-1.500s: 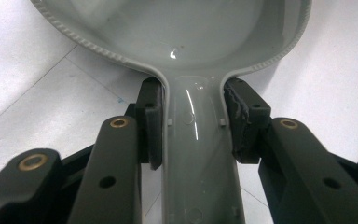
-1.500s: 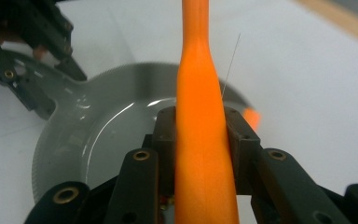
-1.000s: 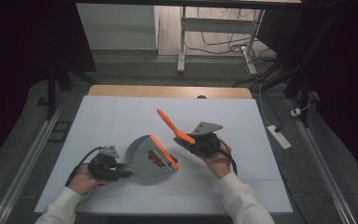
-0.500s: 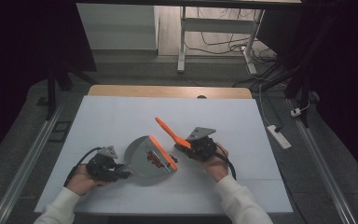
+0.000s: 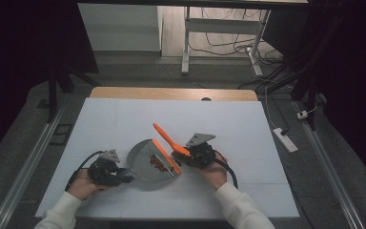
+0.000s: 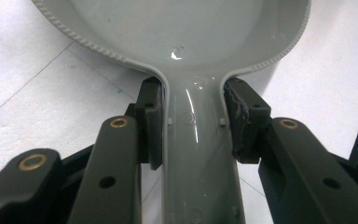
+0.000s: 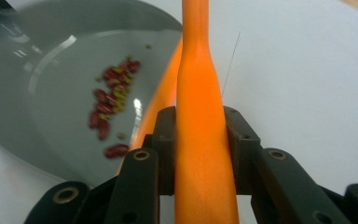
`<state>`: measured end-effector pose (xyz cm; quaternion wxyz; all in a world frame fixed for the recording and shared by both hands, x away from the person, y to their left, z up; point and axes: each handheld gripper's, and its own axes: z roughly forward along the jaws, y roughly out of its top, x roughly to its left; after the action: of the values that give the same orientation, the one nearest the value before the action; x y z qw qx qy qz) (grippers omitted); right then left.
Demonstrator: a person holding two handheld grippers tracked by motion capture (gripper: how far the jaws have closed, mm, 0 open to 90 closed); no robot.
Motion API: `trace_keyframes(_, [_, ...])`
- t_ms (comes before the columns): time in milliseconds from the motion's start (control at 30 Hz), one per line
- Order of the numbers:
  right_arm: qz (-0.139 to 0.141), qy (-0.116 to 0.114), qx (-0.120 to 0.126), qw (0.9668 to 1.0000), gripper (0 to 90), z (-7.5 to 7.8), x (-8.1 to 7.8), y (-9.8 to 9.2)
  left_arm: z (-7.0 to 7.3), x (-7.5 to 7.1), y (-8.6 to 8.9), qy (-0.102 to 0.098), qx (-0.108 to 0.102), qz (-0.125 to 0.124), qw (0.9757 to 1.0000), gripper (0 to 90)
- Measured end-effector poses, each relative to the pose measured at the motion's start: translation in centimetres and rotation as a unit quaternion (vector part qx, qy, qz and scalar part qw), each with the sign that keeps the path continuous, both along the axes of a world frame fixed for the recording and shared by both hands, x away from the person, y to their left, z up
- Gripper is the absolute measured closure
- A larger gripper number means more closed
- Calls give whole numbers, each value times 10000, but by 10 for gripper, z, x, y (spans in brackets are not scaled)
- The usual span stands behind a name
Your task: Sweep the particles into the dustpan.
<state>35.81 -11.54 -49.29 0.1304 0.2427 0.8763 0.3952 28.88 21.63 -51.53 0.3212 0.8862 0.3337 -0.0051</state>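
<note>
A grey dustpan (image 5: 143, 157) with an orange front lip (image 5: 167, 160) lies on the white table sheet (image 5: 124, 119). Several red beans (image 5: 158, 163) sit in it near the lip. My left gripper (image 5: 120, 178) is shut on the dustpan's grey handle (image 6: 196, 154), a pad pressing each side. The pan (image 6: 186, 28) spreads out ahead of its jaws. My right gripper (image 5: 182, 155) is shut on an orange tool handle (image 5: 166, 135) that points up and away to the left. In the right gripper view that handle (image 7: 200, 121) runs between the jaws, with the dustpan (image 7: 32, 93) and beans (image 7: 108, 108) just to its left.
A strip of wooden table edge (image 5: 171, 93) shows beyond the white sheet. A white power strip (image 5: 284, 139) lies on the floor to the right. Metal desk legs (image 5: 187, 43) and cables stand farther back. Bare sheet spreads behind and to both sides of the dustpan.
My right gripper has come down and slightly left with the orange tool, ending close to the dustpan's orange lip. The left gripper and dustpan have hardly moved.
</note>
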Motion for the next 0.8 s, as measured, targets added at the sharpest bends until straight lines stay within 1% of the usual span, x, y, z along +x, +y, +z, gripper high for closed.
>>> trace_keyframes(33, [26, 44, 36, 10000, 699, -1, -2, 3, 0, 0, 0, -7, 7, 8, 10000, 617])
trace_keyframes(133, [105, -30, -29, 9999, 698, 0, -7, 10, 0, 0, 0, -4, 12, 4, 10000, 617])
trace_keyframes(200, [146, -90, 46, 9998, 699, 1, -10, 14, -1, 0, 0, -3, 20, 3, 10000, 617])
trace_keyframes(267, [251, 26, 240, 9994, 699, 3, -12, 16, -1, 0, 0, -10, 26, 3, 10000, 617])
trace_keyframes(300, [298, 34, 284, 9991, 699, 5, -14, 18, -1, 0, 0, -13, 30, 5, 10000, 617])
trace_keyframes(367, [360, -66, 292, 9989, 699, 8, -16, 19, -1, 0, 0, -6, 26, 2, 10000, 617])
trace_keyframes(400, [372, -99, 349, 9986, 699, 10, -17, 18, -1, 0, -1, 4, 20, -3, 10000, 617])
trace_keyframes(467, [308, -194, 452, 9983, 699, 15, -16, 14, -1, 0, 0, -7, 25, -5, 10000, 617])
trace_keyframes(567, [137, -275, 484, 9984, 699, 21, -12, 5, -1, 0, 0, -13, 14, 5, 10000, 617])
trace_keyframes(700, [-143, -276, 461, 9985, 699, 23, -7, -9, -1, -1, 0, -22, -27, 20, 10000, 617])
trace_keyframes(800, [-270, -267, 403, 9985, 699, 21, -5, -17, -1, -3, 1, -51, -62, 15, 10000, 618])
